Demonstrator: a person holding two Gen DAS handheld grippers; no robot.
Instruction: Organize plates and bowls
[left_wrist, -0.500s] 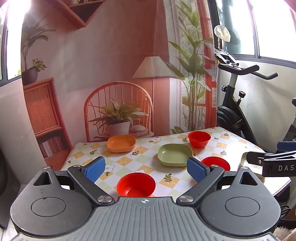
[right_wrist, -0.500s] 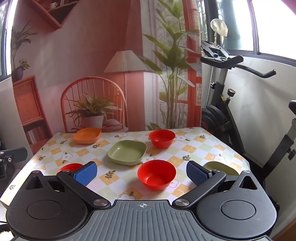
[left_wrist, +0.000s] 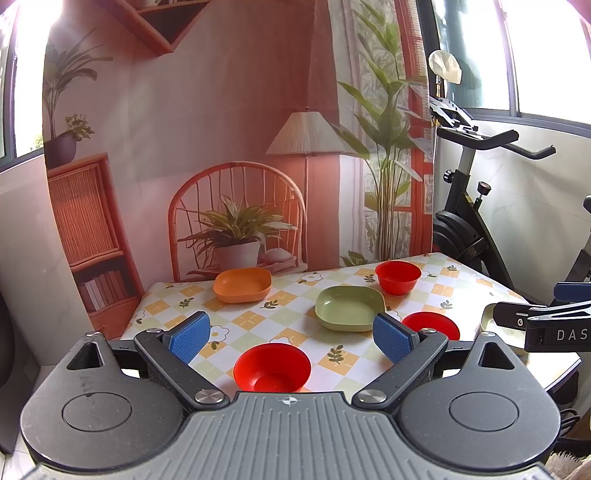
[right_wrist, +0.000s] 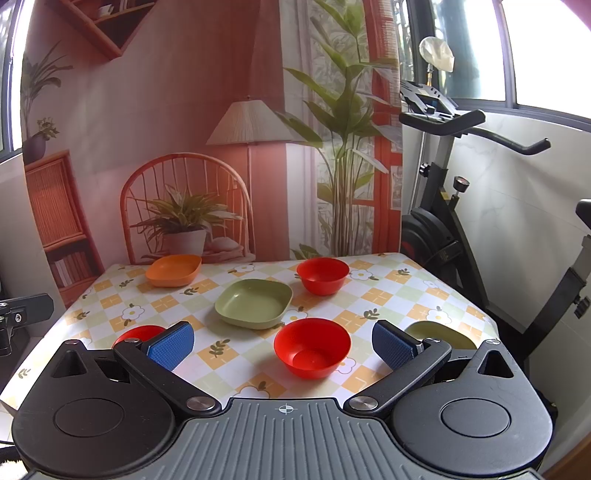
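On the flowered checked tablecloth (left_wrist: 258, 314) stand an orange square plate (left_wrist: 242, 284), a green square plate (left_wrist: 349, 308) and three red bowls: near (left_wrist: 272, 367), far (left_wrist: 398, 277) and right (left_wrist: 430, 325). An olive plate (right_wrist: 439, 332) lies at the table's right edge. My left gripper (left_wrist: 291, 338) is open above the near red bowl and holds nothing. My right gripper (right_wrist: 282, 349) is open too, hovering just short of another red bowl (right_wrist: 312, 352). Its left finger half hides the red bowl (right_wrist: 136, 334) at the left.
A printed backdrop (left_wrist: 240, 147) with a chair and plants hangs behind the table. An exercise bike (right_wrist: 443, 221) stands close by the table's right side. The right gripper's side (left_wrist: 546, 321) shows over the table's right edge in the left wrist view.
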